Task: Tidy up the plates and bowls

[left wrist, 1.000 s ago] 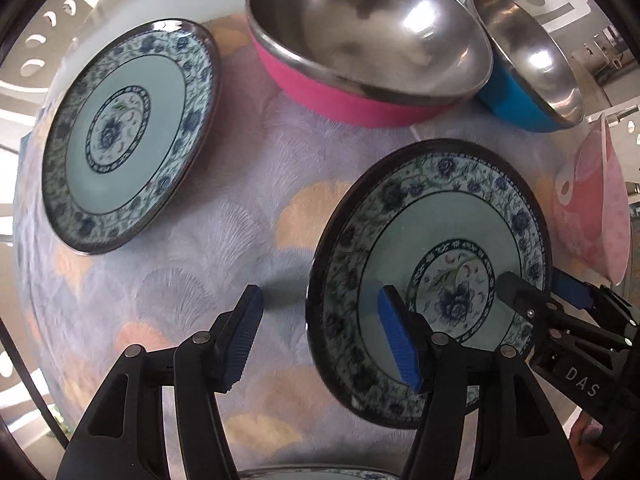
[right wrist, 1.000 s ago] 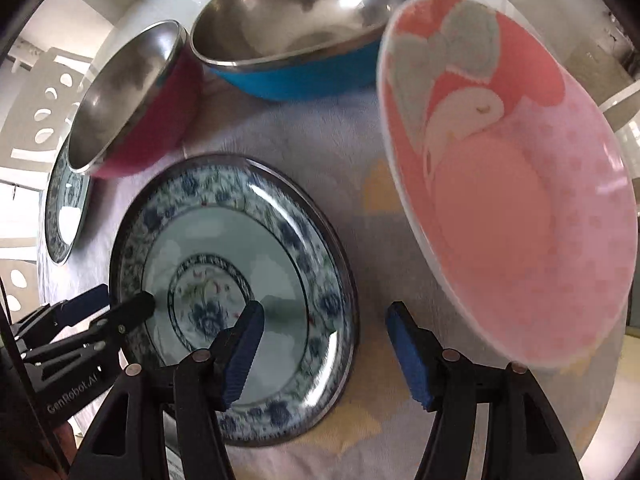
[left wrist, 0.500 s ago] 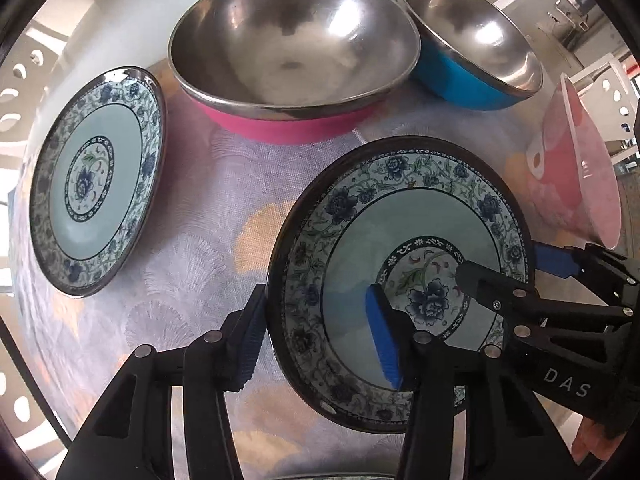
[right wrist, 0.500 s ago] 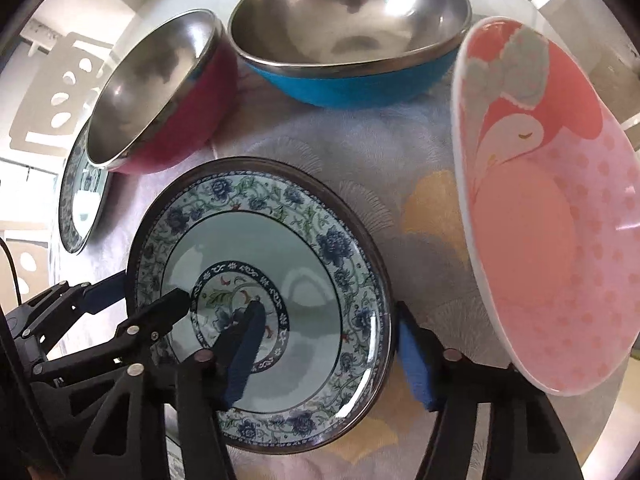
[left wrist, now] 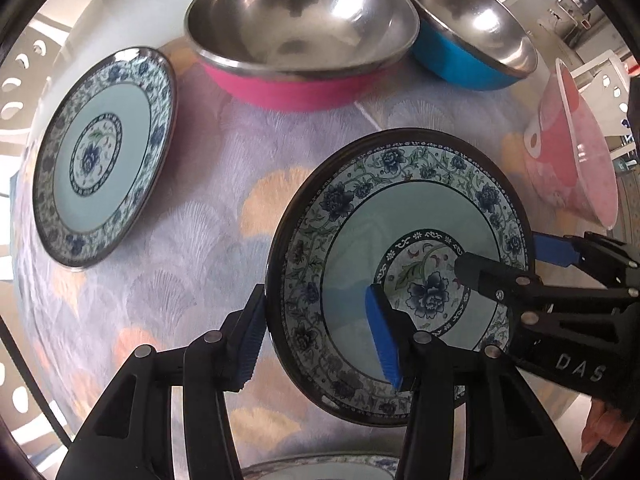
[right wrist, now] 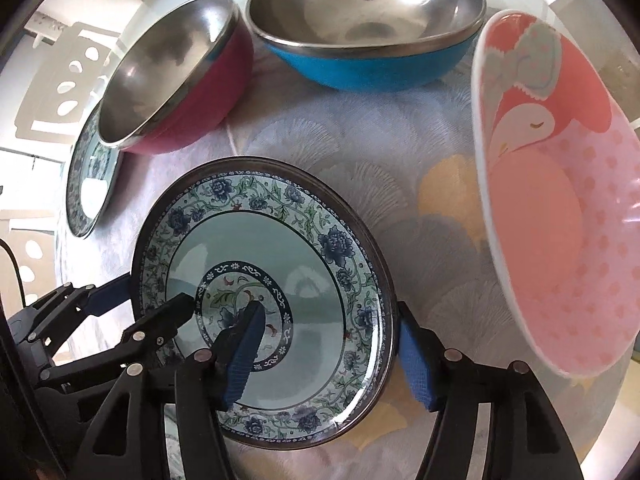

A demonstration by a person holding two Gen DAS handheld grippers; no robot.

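Observation:
A blue floral plate (left wrist: 400,276) (right wrist: 264,284) lies on the patterned cloth between my two grippers. My left gripper (left wrist: 316,340) is open and straddles the plate's left rim, one finger outside and one over the plate. My right gripper (right wrist: 328,356) is open and straddles the plate's right rim the same way. Each gripper shows in the other's view, the right one (left wrist: 560,276) and the left one (right wrist: 120,320). A second floral plate (left wrist: 100,152) (right wrist: 90,184) lies at the left.
A pink steel bowl (left wrist: 300,36) (right wrist: 168,76) and a blue steel bowl (left wrist: 468,24) (right wrist: 368,20) stand at the back. A pink flamingo bowl (left wrist: 576,140) (right wrist: 560,200) stands at the right. Another plate's rim (left wrist: 320,468) shows at the bottom edge.
Both grippers have moved in from either side until their jaws straddle the middle plate's rims. The plate looks slightly raised or tilted now.

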